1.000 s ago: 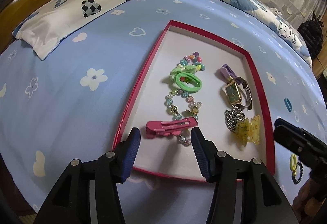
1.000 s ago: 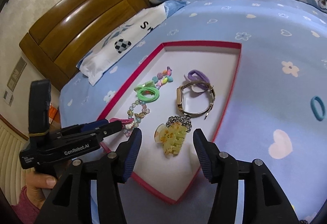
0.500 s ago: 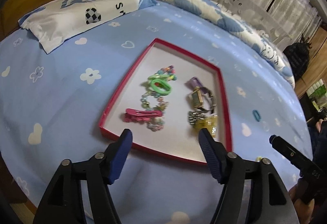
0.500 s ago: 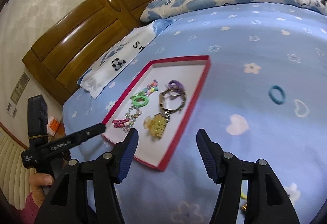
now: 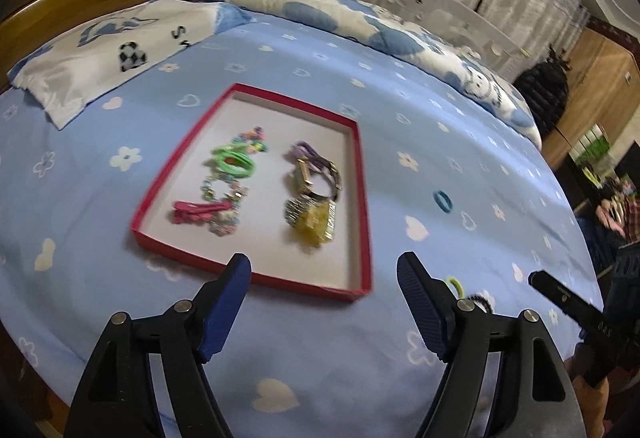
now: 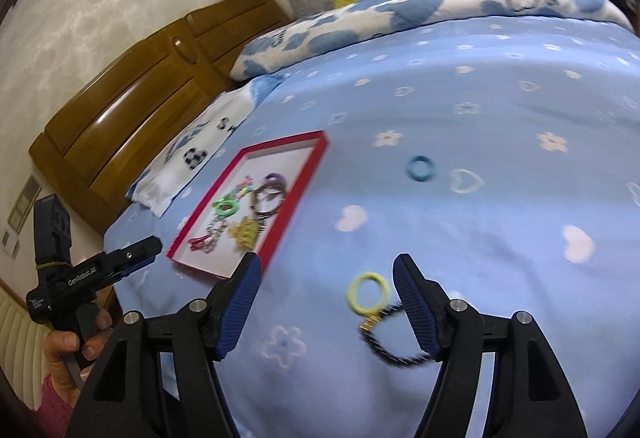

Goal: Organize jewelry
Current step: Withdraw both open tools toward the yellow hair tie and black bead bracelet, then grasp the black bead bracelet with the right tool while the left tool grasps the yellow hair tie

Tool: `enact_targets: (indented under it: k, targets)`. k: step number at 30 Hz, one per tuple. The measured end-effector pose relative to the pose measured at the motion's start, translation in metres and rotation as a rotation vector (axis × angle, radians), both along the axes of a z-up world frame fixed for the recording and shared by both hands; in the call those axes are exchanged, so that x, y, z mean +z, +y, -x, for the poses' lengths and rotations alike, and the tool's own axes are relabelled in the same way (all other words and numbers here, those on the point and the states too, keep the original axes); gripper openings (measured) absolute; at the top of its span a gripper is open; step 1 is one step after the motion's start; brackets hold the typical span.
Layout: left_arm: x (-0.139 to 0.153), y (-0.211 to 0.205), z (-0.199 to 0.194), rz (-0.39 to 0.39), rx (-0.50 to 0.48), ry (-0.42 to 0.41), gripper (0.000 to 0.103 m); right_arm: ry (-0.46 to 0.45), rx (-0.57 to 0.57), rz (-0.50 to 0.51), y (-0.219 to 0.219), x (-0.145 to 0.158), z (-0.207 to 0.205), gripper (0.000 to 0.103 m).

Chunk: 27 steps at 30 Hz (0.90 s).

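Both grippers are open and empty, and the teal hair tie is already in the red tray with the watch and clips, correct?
Not quite. The teal hair tie lies on the blue bedsheet outside the red tray, as the right wrist view shows. The rest holds.

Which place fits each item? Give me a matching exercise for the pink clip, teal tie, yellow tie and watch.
Things:
1. pink clip
2. teal tie
3. yellow tie
4. watch

Places:
A. on the sheet, between the right gripper's fingers
B. in the tray, right column
C. in the tray, near left corner
D. alone on the sheet, right of the tray

Pairs: 1-C, 2-D, 3-A, 4-B
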State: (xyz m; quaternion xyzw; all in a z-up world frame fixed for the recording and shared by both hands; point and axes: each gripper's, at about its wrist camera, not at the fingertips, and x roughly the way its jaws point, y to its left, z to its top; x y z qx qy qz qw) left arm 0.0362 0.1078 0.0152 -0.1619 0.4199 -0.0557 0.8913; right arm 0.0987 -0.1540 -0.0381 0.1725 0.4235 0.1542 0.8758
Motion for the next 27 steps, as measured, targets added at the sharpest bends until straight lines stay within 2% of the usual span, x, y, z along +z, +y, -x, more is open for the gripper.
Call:
enact_targets:
  k: [4, 13, 25, 27]
  targets:
    - [-0.003, -0.017, 0.002, -0.013, -0.053, 0.012, 0.075, 0.002, -0.062, 0.005, -0.024, -0.002, 0.013, 0.070]
    - [-0.011, -0.057, -0.011, -0.056, -0.144, 0.042, 0.075, 0.024, -0.123, 0.029, -0.051, -0.017, 0.031, 0.070]
    - [-0.030, -0.107, -0.041, -0.112, -0.253, 0.069, 0.075, 0.055, -0.109, 0.050, -0.052, -0.033, 0.033, 0.069]
    - [-0.034, -0.114, -0.047, -0.122, -0.265, 0.073, 0.074, 0.058, -0.093, 0.069, -0.048, -0.035, 0.032, 0.065]
